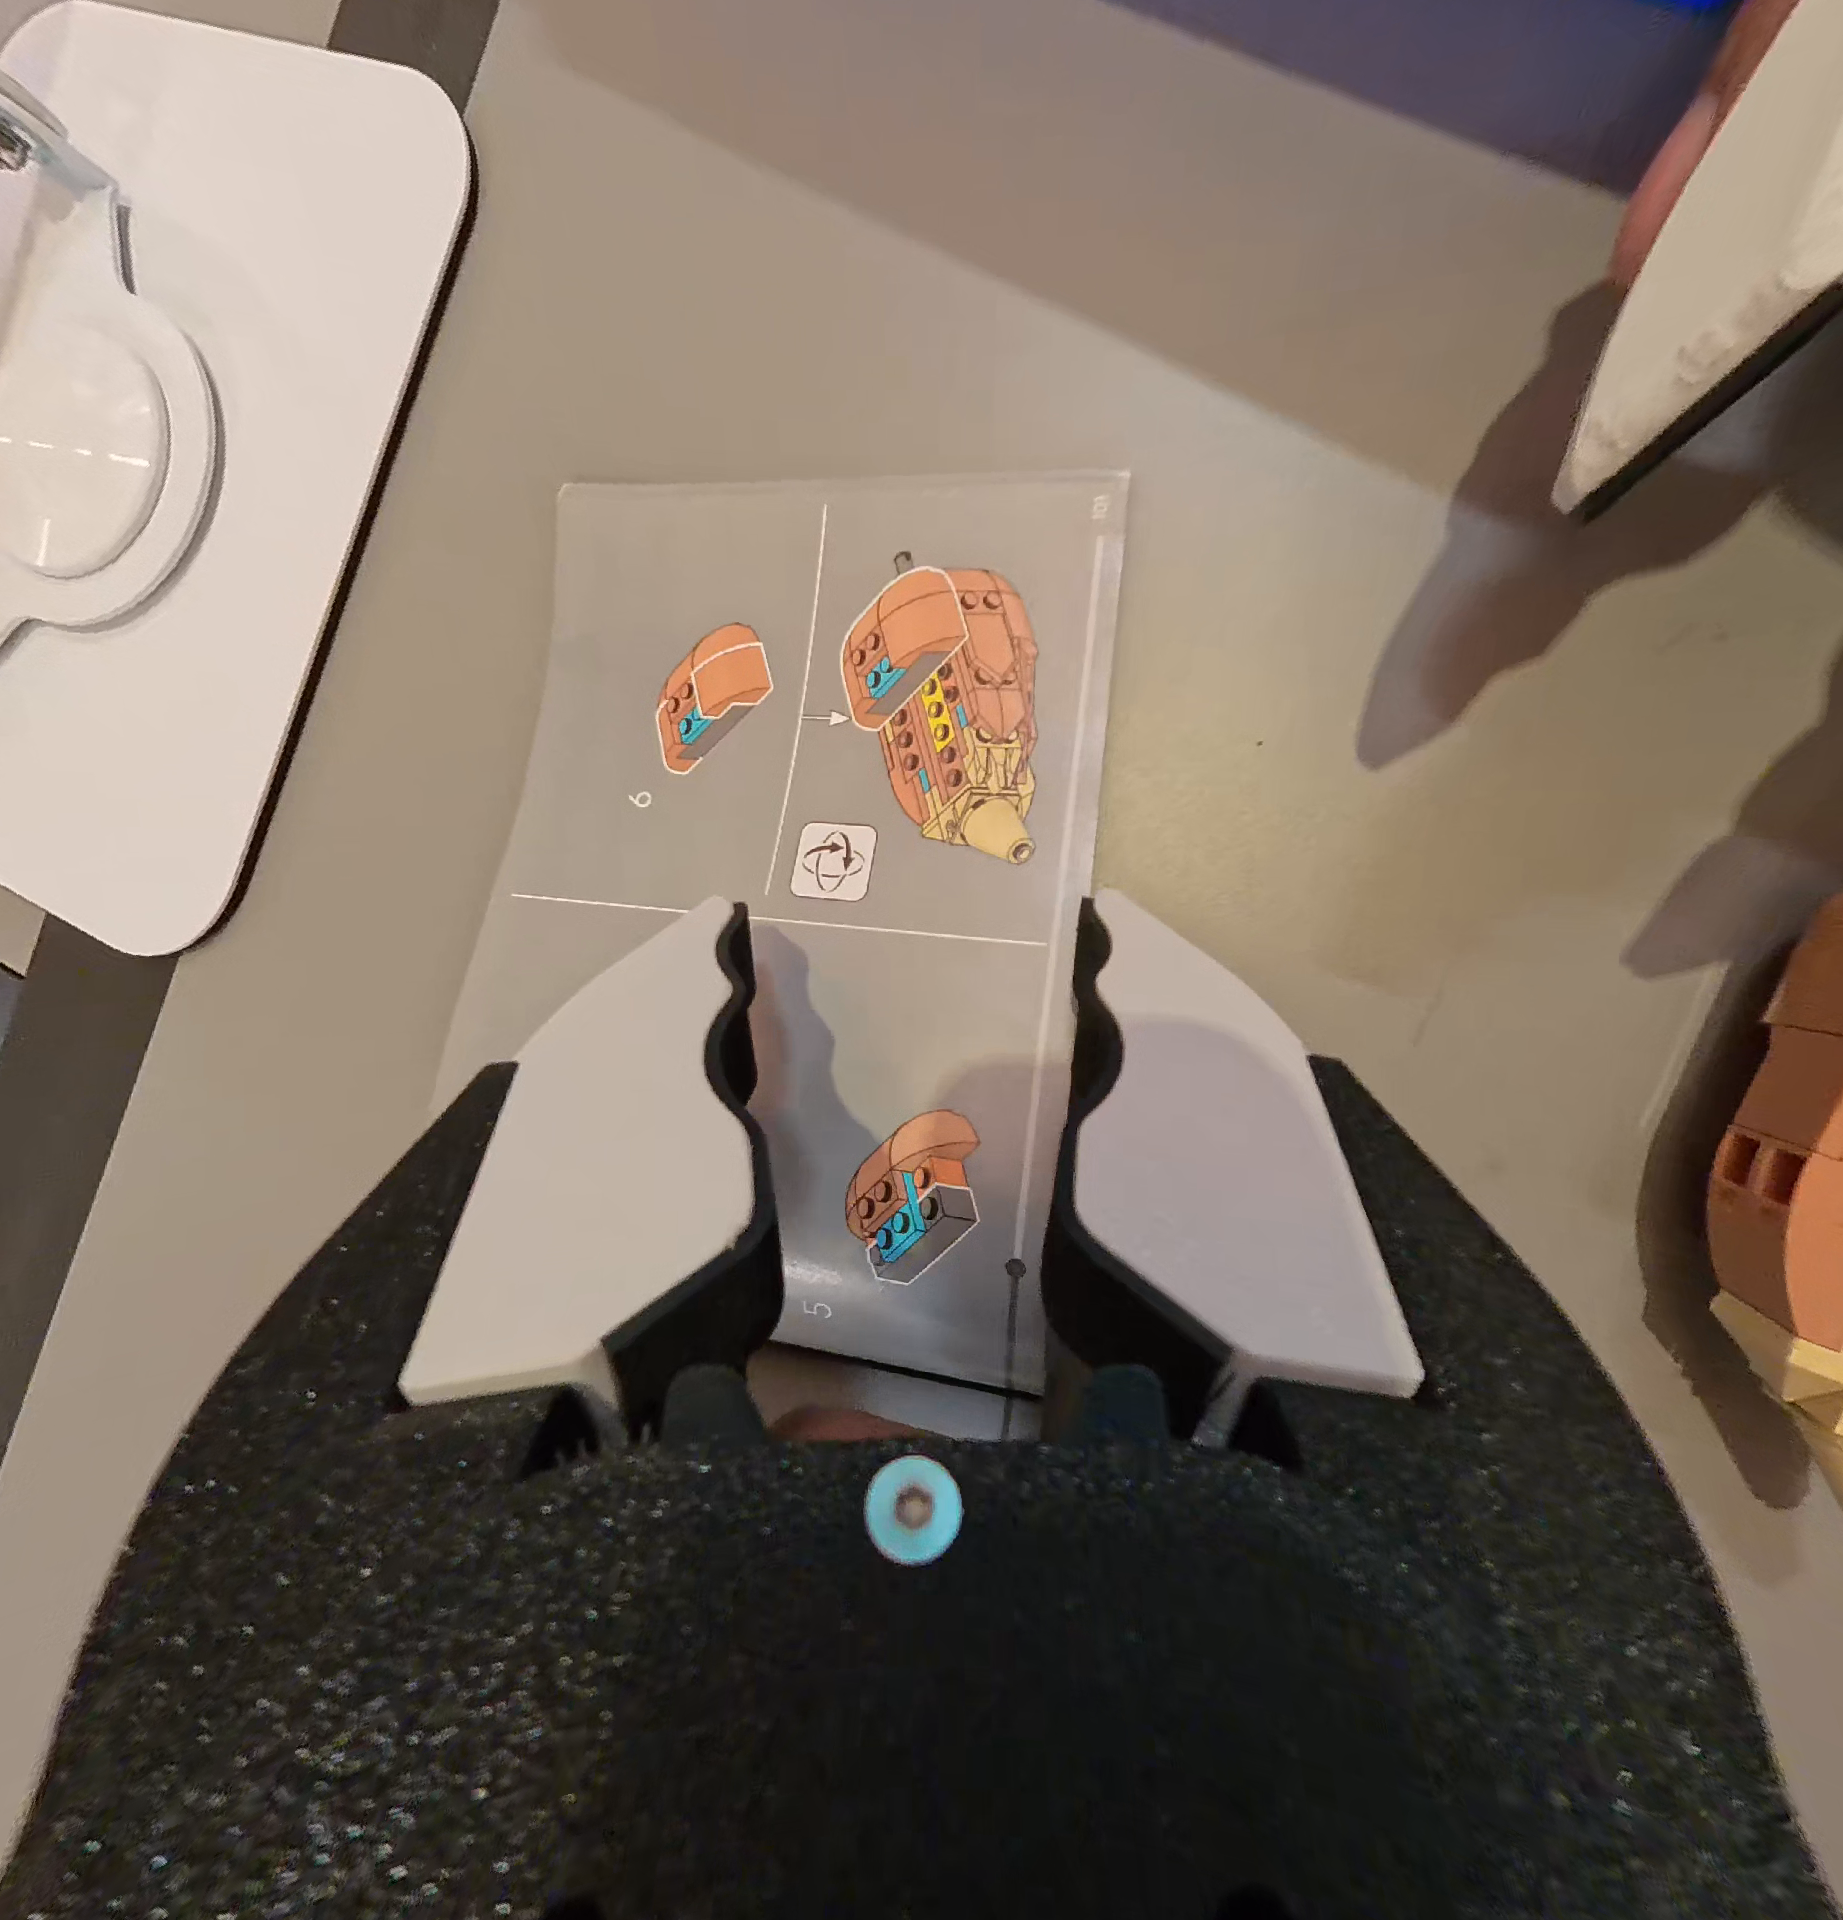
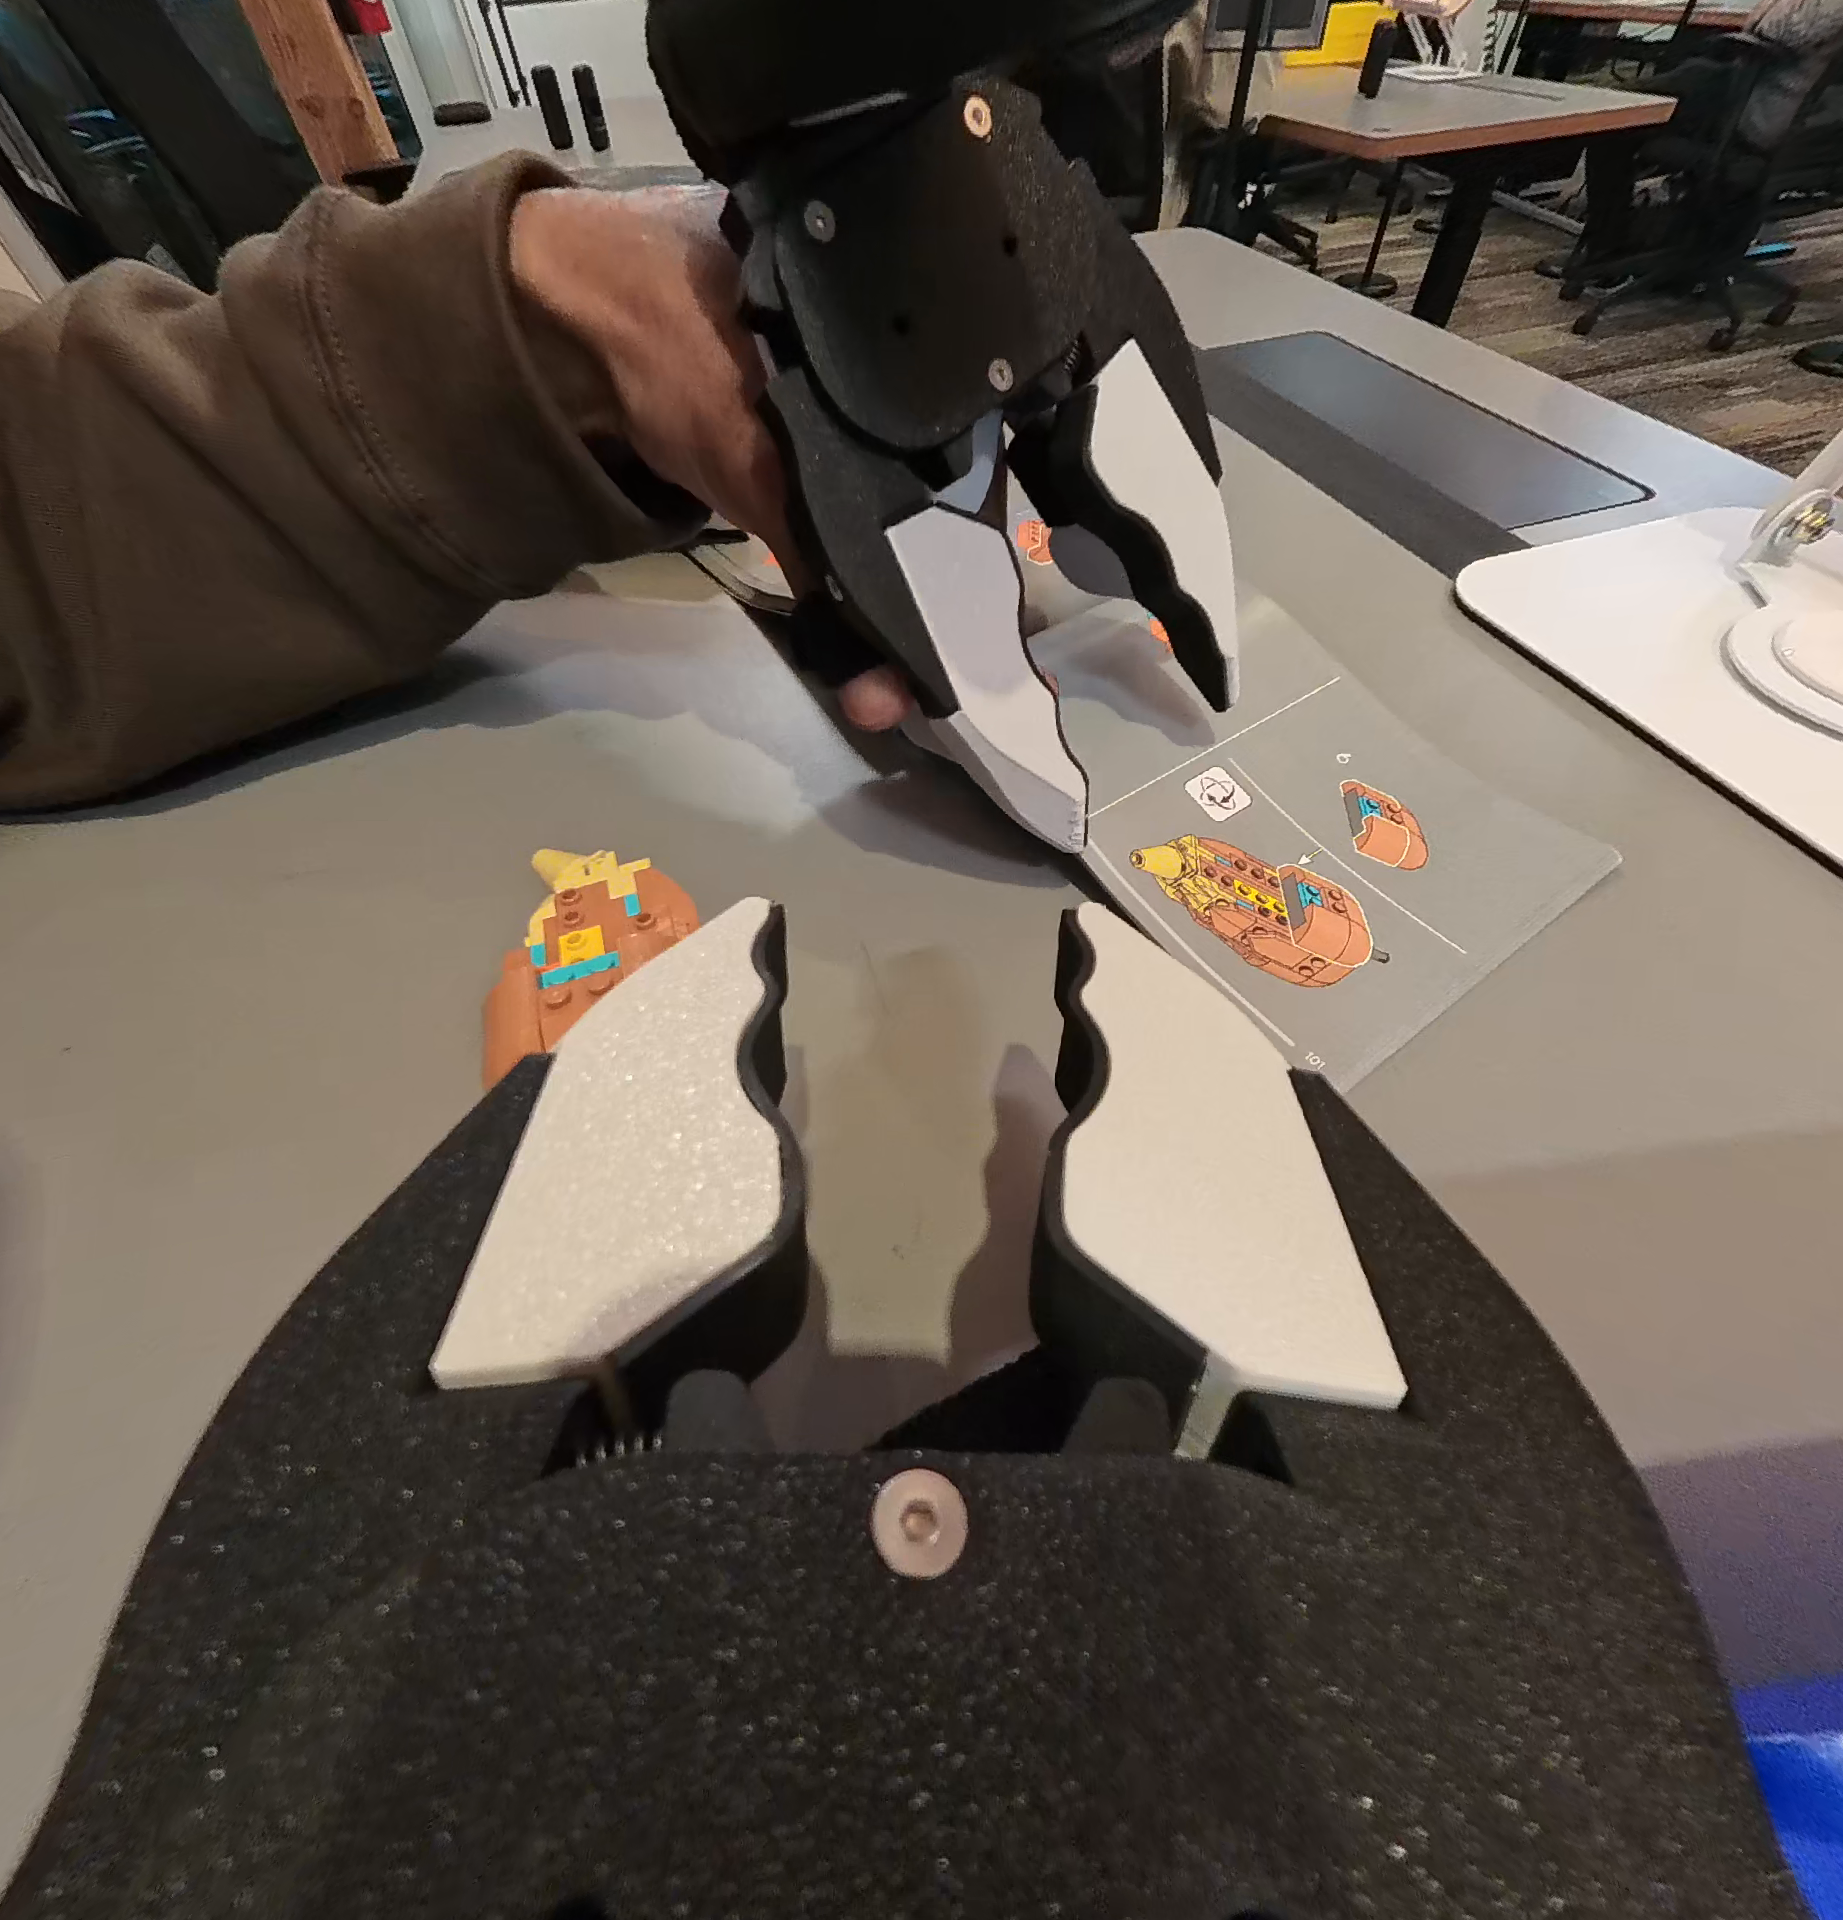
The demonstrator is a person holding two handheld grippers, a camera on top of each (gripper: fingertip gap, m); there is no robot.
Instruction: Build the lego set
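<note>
Grey desk [image 2: 273,1039]: left claw [image 1: 912,914] released above instruction sheet [image 1: 688,582]; right claw [image 2: 922,920] released beside it; brown lego model [image 2: 584,956] left of sheet.

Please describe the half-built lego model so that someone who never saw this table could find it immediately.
Start from the grey table, where the instruction sheet lies flat. The model sits left of that sheet, near the right gripper, whose jaws are open. It is the only brick object: brown body, tan pointed end, small yellow and teal pieces.

Black speckled tongs [image 2: 922,935], grey wavy-edged fingers [image 2: 647,1132]; olive-brown sleeve [image 2: 273,436].
</note>
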